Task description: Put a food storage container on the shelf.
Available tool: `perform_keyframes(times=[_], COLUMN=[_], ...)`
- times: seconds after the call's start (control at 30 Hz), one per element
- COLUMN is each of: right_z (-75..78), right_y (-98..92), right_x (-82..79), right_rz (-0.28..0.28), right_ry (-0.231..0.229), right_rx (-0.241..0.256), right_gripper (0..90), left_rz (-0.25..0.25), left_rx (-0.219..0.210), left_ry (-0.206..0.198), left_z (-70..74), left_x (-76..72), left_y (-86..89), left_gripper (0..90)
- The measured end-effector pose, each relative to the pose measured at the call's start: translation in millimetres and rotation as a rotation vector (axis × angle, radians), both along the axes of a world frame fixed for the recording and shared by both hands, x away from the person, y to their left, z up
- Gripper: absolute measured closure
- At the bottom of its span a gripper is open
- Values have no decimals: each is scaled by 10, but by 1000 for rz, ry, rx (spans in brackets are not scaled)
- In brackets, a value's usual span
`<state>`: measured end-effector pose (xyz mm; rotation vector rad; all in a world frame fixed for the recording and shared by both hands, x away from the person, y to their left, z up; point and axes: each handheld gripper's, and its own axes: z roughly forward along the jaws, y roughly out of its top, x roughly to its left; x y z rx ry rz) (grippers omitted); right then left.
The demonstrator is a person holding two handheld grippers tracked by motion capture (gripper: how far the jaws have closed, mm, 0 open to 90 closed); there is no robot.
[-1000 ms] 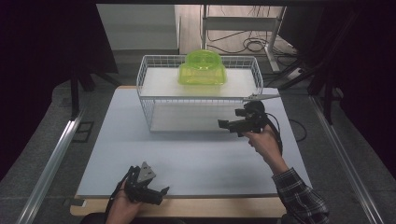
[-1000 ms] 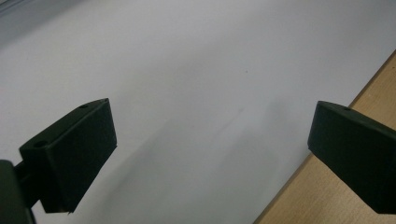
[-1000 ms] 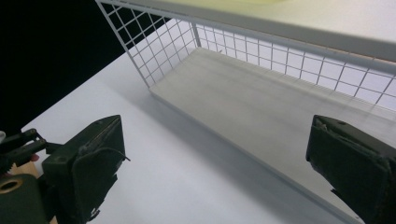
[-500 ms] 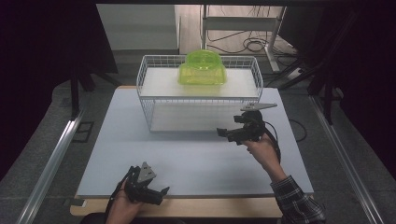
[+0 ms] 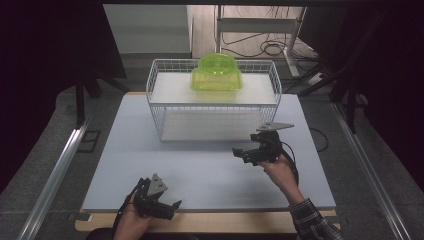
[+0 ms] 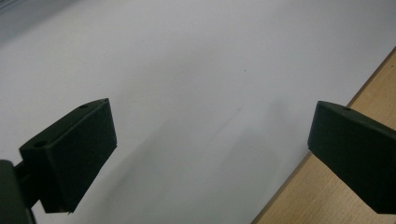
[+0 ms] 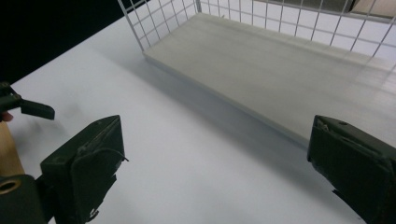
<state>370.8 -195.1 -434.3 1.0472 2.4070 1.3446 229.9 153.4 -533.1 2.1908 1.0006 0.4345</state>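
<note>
A white wire basket (image 5: 212, 102) stands toward the far side of the desk (image 5: 125, 150), on its pale grey top. Inside the basket a translucent green container (image 5: 216, 74) rests on a white board, near the back wall and roughly at the middle of the basket's length.

The right tongs (image 5: 246, 152) hang above the desk just in front of the basket's right front corner, apart from the wire and from the container. They point left across the desk, with the grey three-cornered plate on top and a cable trailing back over the person's hand. In the right gripper view the right tongs (image 7: 215, 163) stand wide apart with nothing between them; beyond them lie the basket's near wall (image 7: 261, 14) and the white board (image 7: 280, 74) inside it (the green container lies outside this view).

The left tongs (image 5: 170, 206) sit low at the near edge of the desk, well apart from the basket and from the right tongs. In the left gripper view the left tongs (image 6: 210, 140) are spread wide and empty, over the grey top where it meets the bare wooden rim (image 6: 327, 196).
</note>
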Motion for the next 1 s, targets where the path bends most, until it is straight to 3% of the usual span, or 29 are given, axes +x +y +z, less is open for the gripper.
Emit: perform_keyframes(times=[0.43,1.0], right_z=[-198,-366], right_y=[-92,-295], right_x=[-152,-354], right_rz=[-12,-37], right_ry=[-3,-1], right_rx=[-52,-67], right_gripper=[4,3], left_rz=[-3,-4], left_rx=[-3,-9], left_ry=[-5,-27], left_z=[8,5], left_x=[-6,-4], left_y=[2,23], left_gripper=[9,8])
